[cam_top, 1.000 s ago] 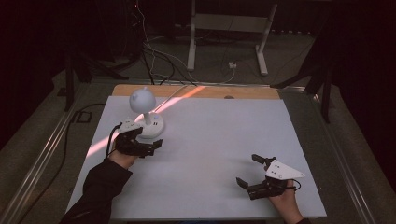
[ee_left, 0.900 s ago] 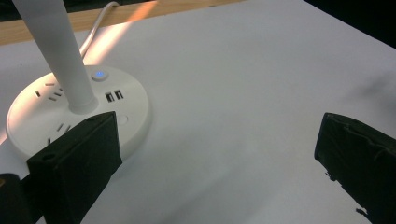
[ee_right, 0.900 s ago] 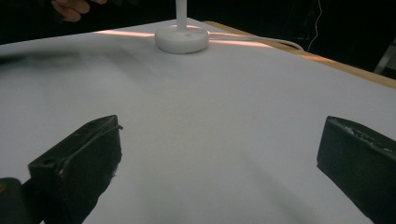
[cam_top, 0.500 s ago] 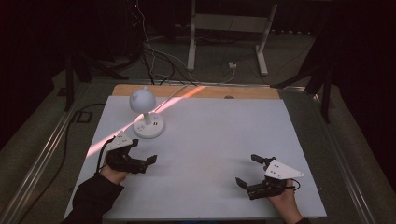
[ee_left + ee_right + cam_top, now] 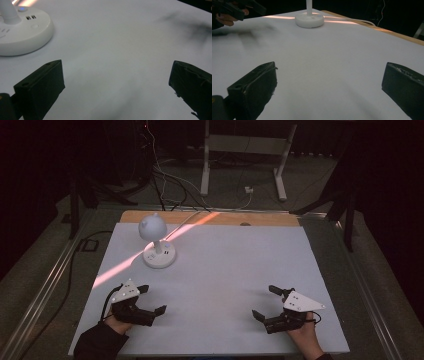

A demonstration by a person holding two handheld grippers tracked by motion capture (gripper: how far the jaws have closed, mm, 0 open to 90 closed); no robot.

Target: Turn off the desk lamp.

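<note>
A small white desk lamp (image 5: 156, 240) with a round head and a round base stands on the white table top (image 5: 225, 270) at the back left. Its base (image 5: 22, 30) carries sockets and a blue dot in the left gripper view, and the same base (image 5: 309, 19) lies far ahead in the right gripper view. My left gripper (image 5: 151, 299) rests near the front left edge, open and holding nothing, well short of the lamp. At the front right my right gripper (image 5: 265, 302) is open too, its jaws wide apart over bare table.
A pinkish streak of light (image 5: 150, 255) crosses the table's back left. A wooden strip (image 5: 260, 219) edges the far side, and a white cord (image 5: 352, 21) runs from the lamp. Beyond stand metal frame legs (image 5: 205, 165) and floor cables (image 5: 160, 180). The other hand's gripper (image 5: 234, 8) is at the right gripper view's top left.
My left gripper has drawn back from the lamp's base toward the front left edge of the table, staying open. The right gripper has kept its place.
</note>
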